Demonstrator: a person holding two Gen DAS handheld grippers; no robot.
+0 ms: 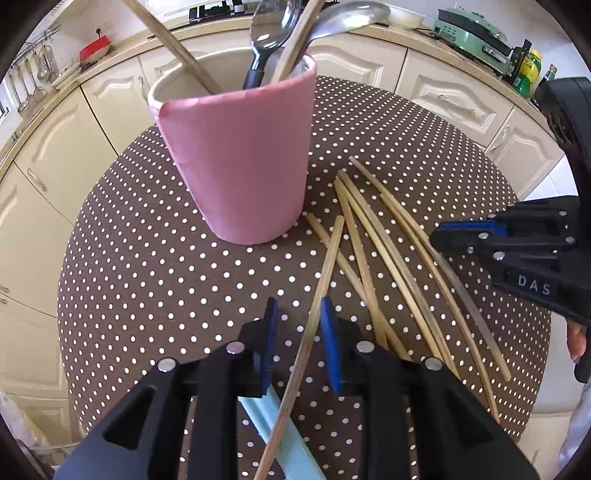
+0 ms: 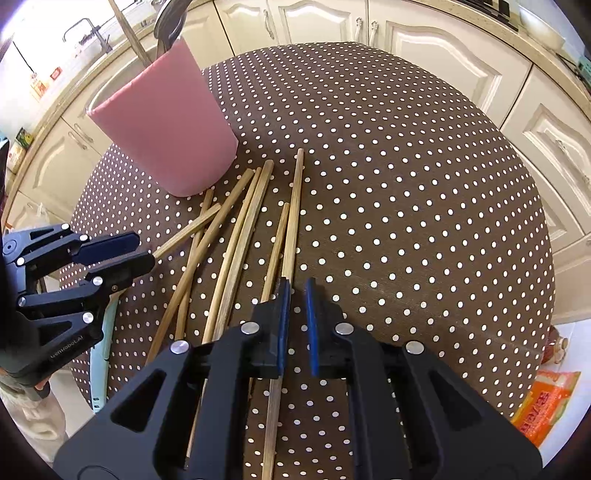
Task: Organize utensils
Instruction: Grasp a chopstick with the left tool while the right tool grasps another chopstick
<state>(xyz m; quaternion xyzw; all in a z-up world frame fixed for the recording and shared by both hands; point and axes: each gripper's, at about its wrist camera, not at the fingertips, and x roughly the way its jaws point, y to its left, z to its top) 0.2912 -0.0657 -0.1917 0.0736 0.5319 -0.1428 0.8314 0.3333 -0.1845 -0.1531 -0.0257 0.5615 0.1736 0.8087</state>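
Note:
A pink cup [image 1: 243,162] stands on the brown polka-dot table [image 1: 155,266] and holds two metal spoons [image 1: 273,29] and wooden sticks. Several bamboo chopsticks [image 1: 373,236] lie fanned out to its right. My left gripper [image 1: 298,317] is open, its jaws on either side of one chopstick [image 1: 317,295] that runs between them; a pale blue utensil [image 1: 280,435] lies under it. In the right wrist view my right gripper [image 2: 296,295] is open a little over the chopsticks [image 2: 243,229], beside the longest one [image 2: 293,221]. The cup [image 2: 166,122] and left gripper [image 2: 142,247] show there too.
Cream kitchen cabinets [image 1: 62,155] ring the round table. A green appliance [image 1: 472,33] and bottles [image 1: 528,70] sit on the counter behind. An orange packet [image 2: 546,406] lies on the floor right of the table. The table's right half [image 2: 424,192] is bare cloth.

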